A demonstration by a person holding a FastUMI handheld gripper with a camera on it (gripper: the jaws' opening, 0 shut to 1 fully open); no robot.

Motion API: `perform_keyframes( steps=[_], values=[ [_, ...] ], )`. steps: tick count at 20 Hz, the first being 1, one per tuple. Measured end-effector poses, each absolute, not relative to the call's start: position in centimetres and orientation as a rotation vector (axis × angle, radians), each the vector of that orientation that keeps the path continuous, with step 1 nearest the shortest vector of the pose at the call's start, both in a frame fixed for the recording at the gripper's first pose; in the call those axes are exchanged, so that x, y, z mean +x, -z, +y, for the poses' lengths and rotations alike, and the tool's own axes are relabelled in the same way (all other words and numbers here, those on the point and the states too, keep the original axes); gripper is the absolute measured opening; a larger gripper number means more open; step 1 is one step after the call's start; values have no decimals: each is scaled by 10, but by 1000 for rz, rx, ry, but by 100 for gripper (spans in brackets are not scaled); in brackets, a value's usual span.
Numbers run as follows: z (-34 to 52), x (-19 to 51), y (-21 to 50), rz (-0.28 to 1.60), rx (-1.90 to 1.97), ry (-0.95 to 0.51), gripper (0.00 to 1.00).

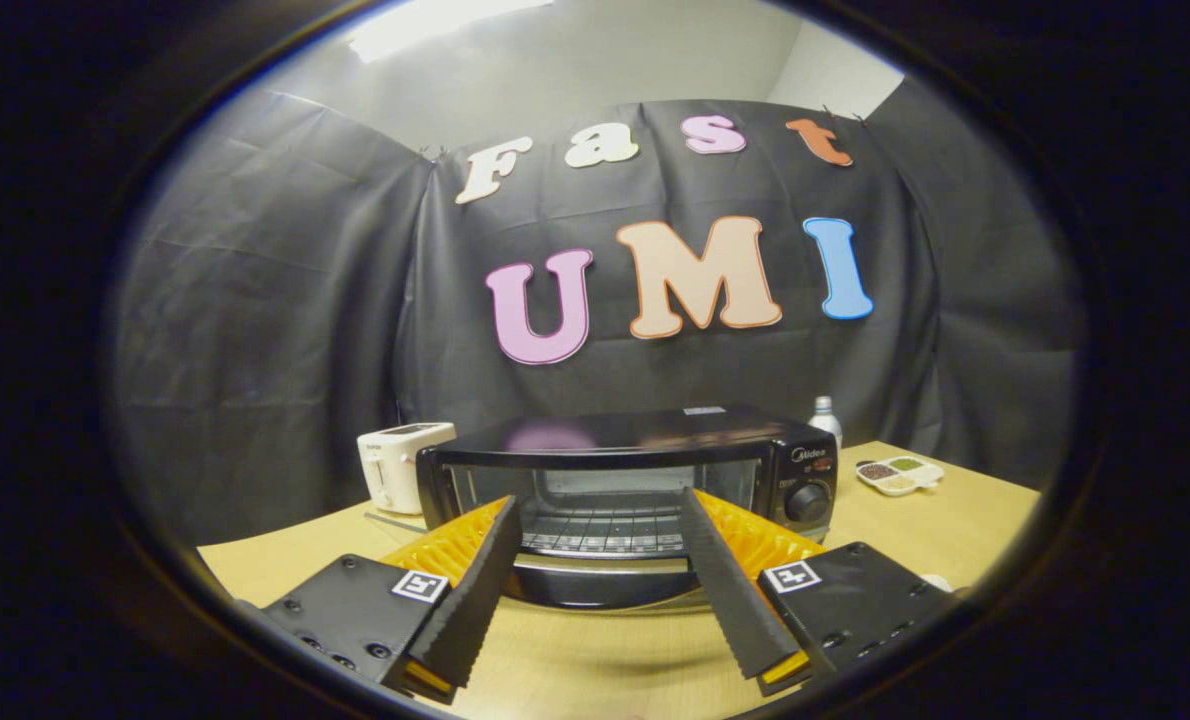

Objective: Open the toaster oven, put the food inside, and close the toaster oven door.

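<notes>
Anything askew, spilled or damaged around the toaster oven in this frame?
Nothing stands out. The toaster oven sits square on the table with its door down and rack bare; the white toaster, bottle and divided dish stand tidy. The gripper is open, holding nothing.

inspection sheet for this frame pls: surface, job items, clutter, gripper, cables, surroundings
Surface: light wooden table, bare patch ahead of the fingers.
Job's things: black toaster oven straight ahead; its door looks dropped open, wire rack visible inside. Control knob at its right side. Food: nothing seen.
Clutter: white toaster left of the oven; white divided dish with small fillings to its right; a bottle behind the oven's right corner.
Grippers: gripper open, fingers spread wide, tips in front of the oven's opening, holding nothing.
Cables: nothing seen.
Surroundings: black cloth wall behind the table, pale wall above.
</notes>
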State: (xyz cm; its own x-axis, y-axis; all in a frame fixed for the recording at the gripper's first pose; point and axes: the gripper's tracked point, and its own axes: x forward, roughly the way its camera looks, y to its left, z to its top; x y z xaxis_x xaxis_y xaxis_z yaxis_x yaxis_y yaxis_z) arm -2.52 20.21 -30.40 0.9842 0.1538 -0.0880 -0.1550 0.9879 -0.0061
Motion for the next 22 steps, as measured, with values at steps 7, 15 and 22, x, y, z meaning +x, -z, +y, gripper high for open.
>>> perform_keyframes(
  steps=[7, 15, 22],
  values=[
    [199, -43, 315, 116, -13, -156, 98],
    [189, -70, 340, 175, -1, -136, 97],
    [180, -79, 365, 244, 31, -120, 94]
  ],
)
